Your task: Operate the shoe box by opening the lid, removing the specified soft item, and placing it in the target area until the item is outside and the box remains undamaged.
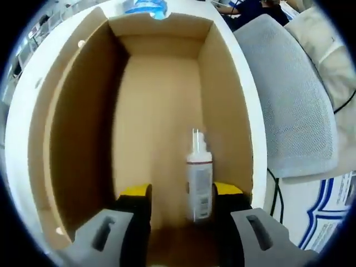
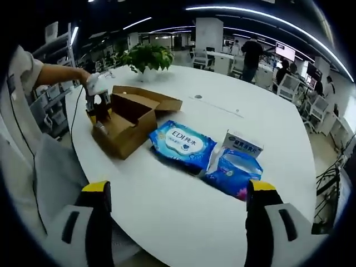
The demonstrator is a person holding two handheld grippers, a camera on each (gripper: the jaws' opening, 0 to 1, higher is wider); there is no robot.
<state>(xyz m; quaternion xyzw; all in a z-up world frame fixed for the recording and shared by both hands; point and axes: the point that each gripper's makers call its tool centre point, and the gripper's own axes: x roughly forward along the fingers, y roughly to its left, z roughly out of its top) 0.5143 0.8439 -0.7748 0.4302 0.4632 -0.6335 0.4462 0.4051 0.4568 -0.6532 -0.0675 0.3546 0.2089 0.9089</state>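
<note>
An open brown cardboard box [image 1: 83, 111] lies under my left gripper [image 1: 182, 192], with bare walls and floor. Inside stands a small white spray bottle [image 1: 199, 183] with a clear cap, between my yellow-tipped jaws and close to the right one. The jaws stand open, and I cannot tell whether they touch the bottle. In the right gripper view the same box [image 2: 130, 130] sits at the table's left with its lid flap [image 2: 153, 95] folded back, and the left gripper [image 2: 95, 103] dips into it. My right gripper [image 2: 178, 192] is wide open over the near table edge, holding nothing.
On the white round table [image 2: 250, 100] lie a blue wipes pack [image 2: 181, 143], a torn-open blue pack [image 2: 236, 172] and a small white carton [image 2: 243, 143]. A potted plant [image 2: 146, 58] stands at the back. A grey mesh chair [image 1: 295, 105] is beside the box.
</note>
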